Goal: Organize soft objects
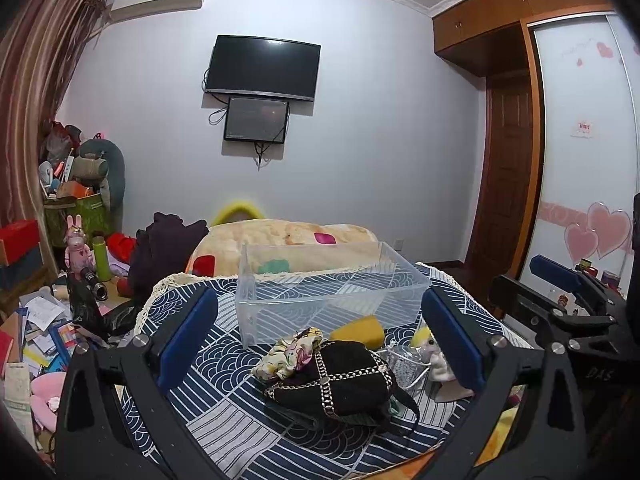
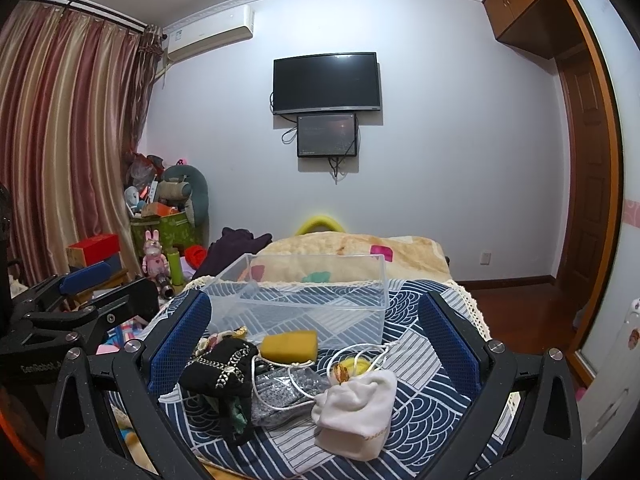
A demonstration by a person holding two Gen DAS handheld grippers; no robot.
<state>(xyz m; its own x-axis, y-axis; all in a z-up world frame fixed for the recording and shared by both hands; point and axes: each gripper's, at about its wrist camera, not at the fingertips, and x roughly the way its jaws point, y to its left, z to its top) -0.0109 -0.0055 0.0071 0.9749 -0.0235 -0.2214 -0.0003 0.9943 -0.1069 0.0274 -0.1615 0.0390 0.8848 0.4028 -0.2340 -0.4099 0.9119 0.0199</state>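
A clear plastic bin (image 1: 320, 280) (image 2: 304, 300) stands empty on a blue patterned cloth (image 1: 224, 412) (image 2: 424, 364). In front of it lie a black chain-trimmed pouch (image 1: 336, 380) (image 2: 220, 372), a floral scrunchie (image 1: 288, 352), a yellow sponge (image 1: 360, 330) (image 2: 289, 345), a silver glitter pouch (image 2: 284, 390) and a white drawstring bag (image 2: 360, 412). My left gripper (image 1: 320, 344) is open, its fingers either side of the pile. My right gripper (image 2: 320, 344) is open around the same pile. Neither holds anything.
A beige blanket (image 1: 288, 240) lies behind the bin. Clutter, boxes and toys (image 1: 80, 248) fill the left side. A wardrobe (image 1: 580, 140) and door stand at right. The right gripper shows in the left wrist view (image 1: 560, 292).
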